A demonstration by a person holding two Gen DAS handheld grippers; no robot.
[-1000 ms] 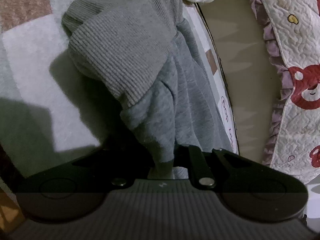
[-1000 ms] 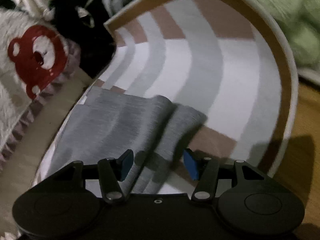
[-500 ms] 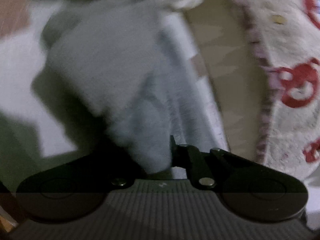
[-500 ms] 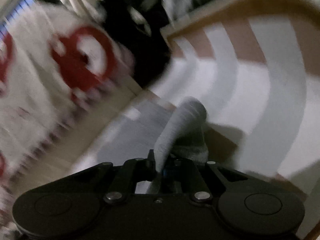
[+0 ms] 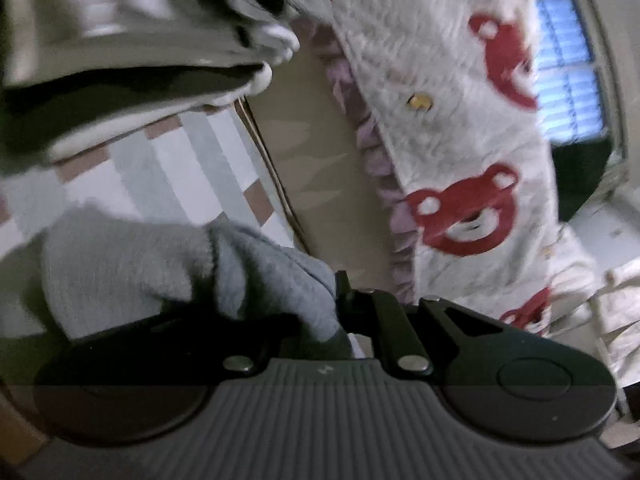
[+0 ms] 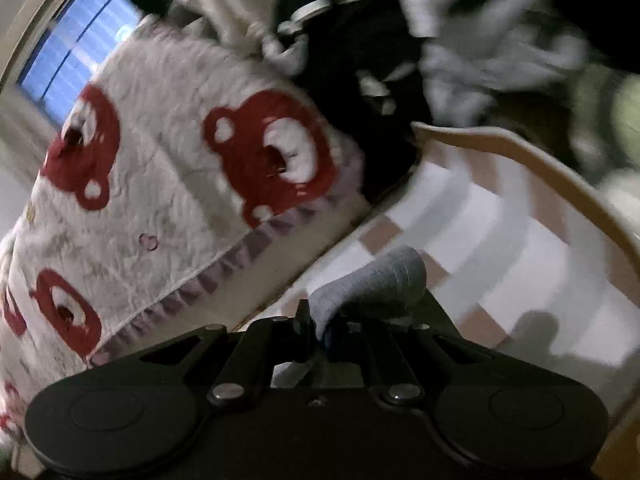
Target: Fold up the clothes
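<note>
A grey sweatshirt-like garment (image 5: 168, 264) with a ribbed cuff is bunched right in front of my left gripper (image 5: 332, 320), which is shut on its fabric; the left finger is hidden under the cloth. In the right wrist view another part of the grey garment (image 6: 376, 280) curls up out of my right gripper (image 6: 328, 328), whose fingers are shut on it. Both grippers hold the garment above a rug (image 5: 172, 168) striped in white, grey and brown (image 6: 500, 248).
A white quilt with red bears (image 5: 460, 184) (image 6: 180, 200) and a purple frill hangs beside the rug, with bare tan floor (image 5: 320, 168) between. A pile of other clothes (image 5: 140, 40) (image 6: 460, 48) lies at the rug's far end. A window (image 5: 568, 68) is beyond.
My right gripper went from open over the flat grey garment to shut on it and lifted. Both views have tilted up toward the quilt; the garment is now raised and bunched.
</note>
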